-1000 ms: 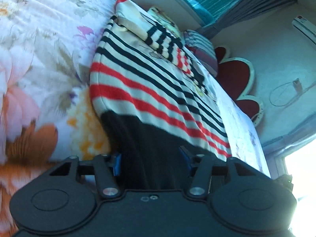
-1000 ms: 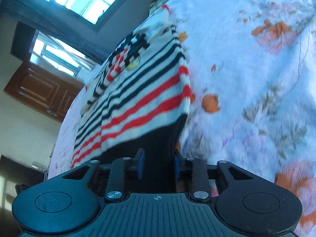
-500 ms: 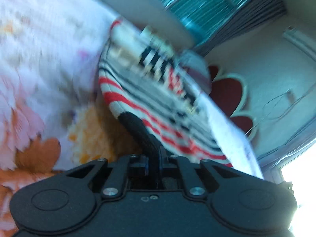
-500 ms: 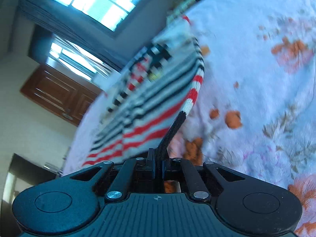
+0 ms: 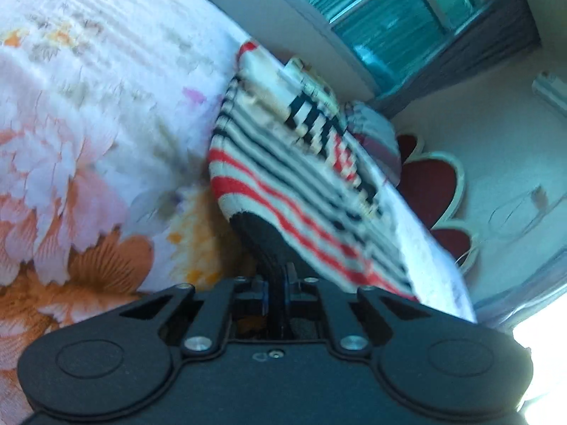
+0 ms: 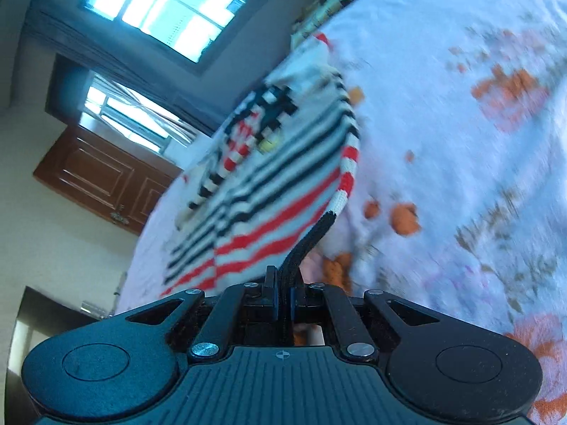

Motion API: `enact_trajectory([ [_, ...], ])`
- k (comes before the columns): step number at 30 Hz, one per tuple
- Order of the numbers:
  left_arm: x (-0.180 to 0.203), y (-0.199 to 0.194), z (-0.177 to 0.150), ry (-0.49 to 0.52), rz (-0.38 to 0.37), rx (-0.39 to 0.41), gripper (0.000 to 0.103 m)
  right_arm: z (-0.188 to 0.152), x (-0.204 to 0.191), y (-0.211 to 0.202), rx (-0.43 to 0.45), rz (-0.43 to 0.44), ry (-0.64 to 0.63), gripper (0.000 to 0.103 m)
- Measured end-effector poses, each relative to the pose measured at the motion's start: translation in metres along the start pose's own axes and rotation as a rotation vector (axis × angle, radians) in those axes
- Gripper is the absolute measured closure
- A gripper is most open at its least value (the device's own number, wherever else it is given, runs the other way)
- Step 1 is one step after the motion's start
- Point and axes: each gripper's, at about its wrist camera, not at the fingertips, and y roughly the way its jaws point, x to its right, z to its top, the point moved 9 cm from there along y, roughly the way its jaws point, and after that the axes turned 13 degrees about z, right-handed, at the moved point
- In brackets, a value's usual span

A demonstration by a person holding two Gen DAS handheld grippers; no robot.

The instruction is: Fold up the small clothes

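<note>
A small knitted sweater [image 5: 283, 163] with red, black and white stripes and a black hem lies on a floral bedsheet [image 5: 88, 113]. My left gripper [image 5: 278, 283] is shut on the black hem at one bottom corner and lifts it off the bed. The sweater also shows in the right wrist view [image 6: 276, 177]. My right gripper [image 6: 282, 292] is shut on the black hem at the other bottom corner, also raised. The far part with the collar and sleeves still rests on the sheet [image 6: 460, 124].
Pillows [image 5: 375, 131] and a red scalloped headboard [image 5: 432, 184] lie beyond the sweater in the left wrist view. A window [image 6: 166, 7] and a brown wooden door [image 6: 102, 173] stand past the bed in the right wrist view.
Both grippers went from open around the black hem to shut on it, then lifted the hem off the bed. The near end of the sweater now hangs raised and curved.
</note>
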Motion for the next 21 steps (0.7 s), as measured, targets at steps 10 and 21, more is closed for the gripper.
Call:
enact_trajectory([
  [10, 0.079, -0.021, 0.101, 0.030, -0.072, 0.126, 0.097, 0.104, -0.088, 0.018, 0.010, 0.061, -0.139, 0.098],
  [21, 0.109, 0.089, 0.219, 0.027, 0.005, 0.135, 0.097, 0.261, -0.058, 0.120, 0.083, 0.070, -0.023, 0.098],
])
